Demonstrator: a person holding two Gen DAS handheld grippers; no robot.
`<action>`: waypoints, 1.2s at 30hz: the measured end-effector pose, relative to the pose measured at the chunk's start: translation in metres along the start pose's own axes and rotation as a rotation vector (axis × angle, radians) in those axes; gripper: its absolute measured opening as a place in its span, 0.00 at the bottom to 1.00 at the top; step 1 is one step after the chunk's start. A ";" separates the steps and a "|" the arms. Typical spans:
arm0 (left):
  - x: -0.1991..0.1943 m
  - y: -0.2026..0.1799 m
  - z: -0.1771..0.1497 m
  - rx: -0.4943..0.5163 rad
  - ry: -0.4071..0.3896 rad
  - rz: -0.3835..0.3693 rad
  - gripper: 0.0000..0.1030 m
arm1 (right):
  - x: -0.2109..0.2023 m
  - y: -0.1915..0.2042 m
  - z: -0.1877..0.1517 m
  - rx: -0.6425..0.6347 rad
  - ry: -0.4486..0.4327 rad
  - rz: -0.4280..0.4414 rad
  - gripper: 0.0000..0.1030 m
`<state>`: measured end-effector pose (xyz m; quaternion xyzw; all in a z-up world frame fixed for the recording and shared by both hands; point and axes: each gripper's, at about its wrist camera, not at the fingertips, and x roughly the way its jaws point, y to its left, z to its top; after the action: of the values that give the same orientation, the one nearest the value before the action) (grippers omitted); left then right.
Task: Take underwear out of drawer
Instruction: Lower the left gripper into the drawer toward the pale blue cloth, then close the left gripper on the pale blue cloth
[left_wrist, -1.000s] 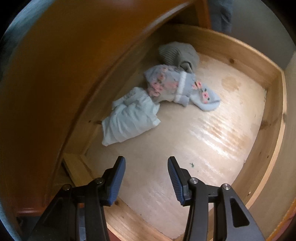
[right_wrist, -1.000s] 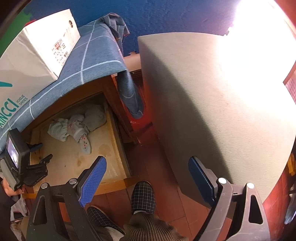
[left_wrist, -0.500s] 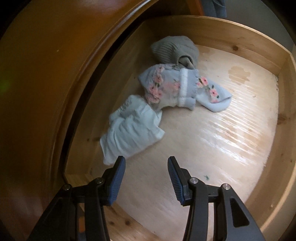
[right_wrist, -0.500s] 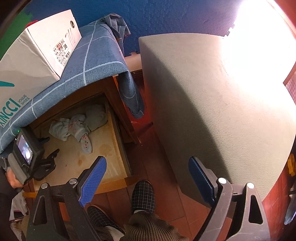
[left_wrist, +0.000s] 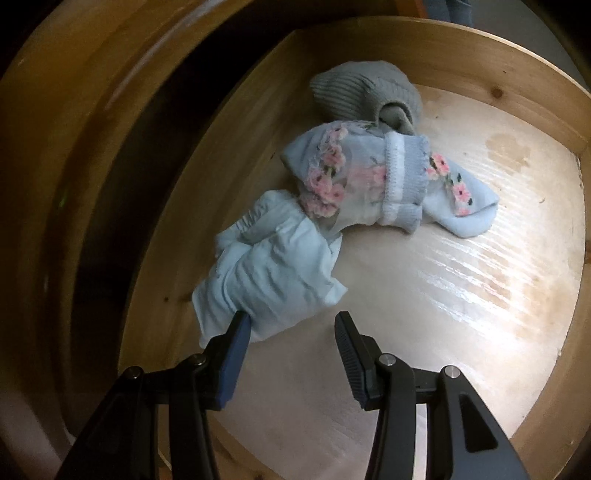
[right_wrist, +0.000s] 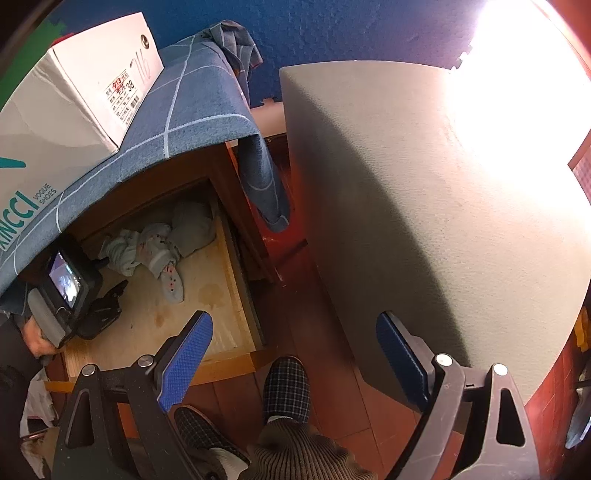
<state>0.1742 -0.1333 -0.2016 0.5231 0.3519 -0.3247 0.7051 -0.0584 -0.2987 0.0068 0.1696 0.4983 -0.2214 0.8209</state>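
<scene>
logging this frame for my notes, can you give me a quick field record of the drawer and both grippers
drawer: open, wooden
underwear: pale blue, crumpled, nearest of the three items
floral sock: behind the underwear, touching it
grey knit item: at the back
left gripper: open, inside the drawer, one finger at the underwear's near edge
right gripper: open, empty, outside the drawer above the floor

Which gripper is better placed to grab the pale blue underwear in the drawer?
Left. The left gripper is open inside the drawer, one finger at the underwear. The right gripper hangs open outside, above the floor.
</scene>
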 end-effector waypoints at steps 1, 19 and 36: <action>0.002 0.000 0.000 0.006 -0.005 0.006 0.47 | 0.000 0.001 0.000 -0.002 0.002 0.002 0.86; -0.006 -0.005 -0.019 0.016 -0.065 0.029 0.49 | 0.002 0.004 -0.001 -0.009 0.007 -0.001 0.86; -0.012 -0.002 -0.036 -0.053 0.029 -0.125 0.02 | 0.001 0.004 -0.002 -0.010 0.003 0.019 0.86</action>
<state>0.1606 -0.0981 -0.2002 0.4857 0.4028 -0.3509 0.6919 -0.0575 -0.2950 0.0055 0.1705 0.4989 -0.2111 0.8231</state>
